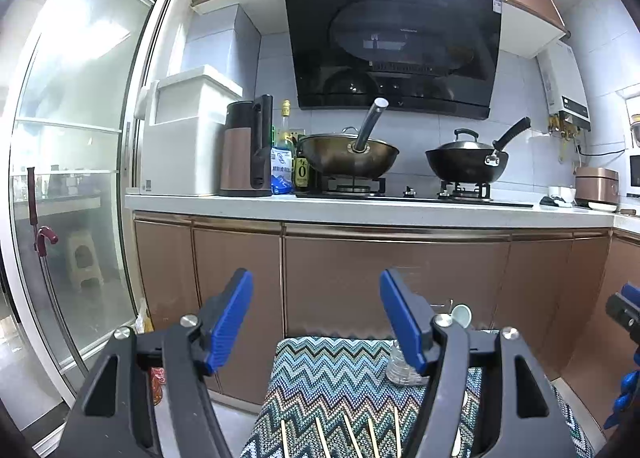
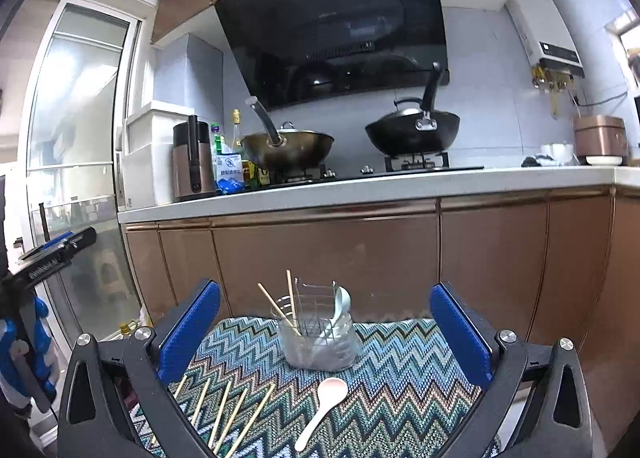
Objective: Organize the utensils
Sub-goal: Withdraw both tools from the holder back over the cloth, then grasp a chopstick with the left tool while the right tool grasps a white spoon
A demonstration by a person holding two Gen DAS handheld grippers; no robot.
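A clear glass holder (image 2: 320, 342) stands on a zigzag-patterned cloth (image 2: 400, 378); it holds two wooden chopsticks (image 2: 280, 308) and a white spoon (image 2: 342, 306). Several loose chopsticks (image 2: 236, 414) lie on the cloth at the front left, and a white spoon (image 2: 322, 406) lies in front of the holder. My right gripper (image 2: 324, 334) is open and empty, above the near cloth. My left gripper (image 1: 316, 318) is open and empty; below it are chopstick ends (image 1: 352, 438), and the holder (image 1: 400, 370) is partly hidden behind its right finger.
A kitchen counter (image 2: 360, 185) with brown cabinet doors (image 2: 320, 254) stands behind the cloth. On it are two woks (image 2: 288, 145) on a stove, bottles, a kettle and a rice cooker (image 2: 598, 137). A glass sliding door (image 1: 80, 177) is at the left.
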